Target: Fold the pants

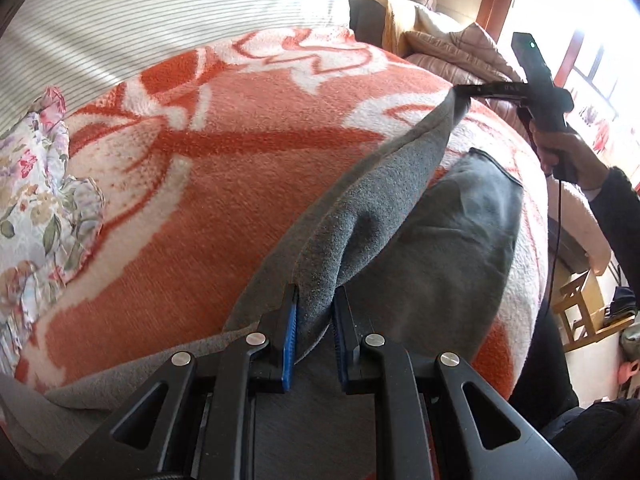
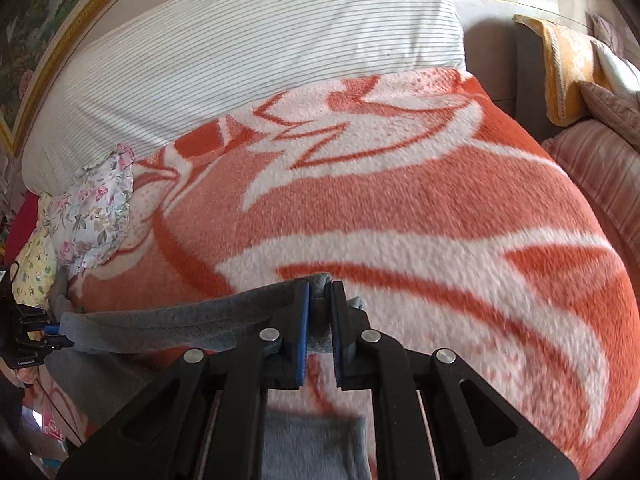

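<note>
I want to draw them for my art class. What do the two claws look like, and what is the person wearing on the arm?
Each claw, the left claw and the right claw, is black plastic with blue ribbed pads inside the fingers and round silver bolts. The right one has a black handle with a tiny green light and a thin black cable. The sleeve is dark.

Left claw [image 1: 314,312] clamps grey pants [image 1: 360,208] edge; right claw [image 1: 466,90] grips far end, above orange blanket [image 1: 240,184].

Black gripper [image 1: 316,312], blue pads, silver screws; seemingly dark sleeve [image 1: 616,204].
</note>
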`<action>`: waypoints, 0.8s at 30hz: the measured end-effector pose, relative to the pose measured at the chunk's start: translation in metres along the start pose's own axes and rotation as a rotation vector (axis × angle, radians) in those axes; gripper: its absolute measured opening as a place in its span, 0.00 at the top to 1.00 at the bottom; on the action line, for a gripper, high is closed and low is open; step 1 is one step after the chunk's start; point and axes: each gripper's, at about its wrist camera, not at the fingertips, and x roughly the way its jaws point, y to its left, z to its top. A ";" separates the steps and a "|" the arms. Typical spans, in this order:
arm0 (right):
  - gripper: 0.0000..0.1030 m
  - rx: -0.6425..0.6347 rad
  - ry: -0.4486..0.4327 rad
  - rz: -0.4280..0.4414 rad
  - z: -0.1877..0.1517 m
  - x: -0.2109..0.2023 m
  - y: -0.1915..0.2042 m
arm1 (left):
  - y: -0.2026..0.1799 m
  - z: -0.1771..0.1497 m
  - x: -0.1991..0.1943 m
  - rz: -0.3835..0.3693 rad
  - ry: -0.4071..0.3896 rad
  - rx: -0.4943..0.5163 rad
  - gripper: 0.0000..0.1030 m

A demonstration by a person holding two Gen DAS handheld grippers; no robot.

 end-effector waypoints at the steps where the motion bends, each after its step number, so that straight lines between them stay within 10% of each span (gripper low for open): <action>1: 0.89 0.004 -0.005 0.005 -0.005 -0.005 -0.001 | -0.003 -0.004 -0.003 0.001 -0.010 -0.003 0.85; 24: 0.89 0.101 -0.128 0.062 -0.112 -0.062 -0.021 | -0.073 -0.075 -0.003 0.091 -0.066 0.100 0.85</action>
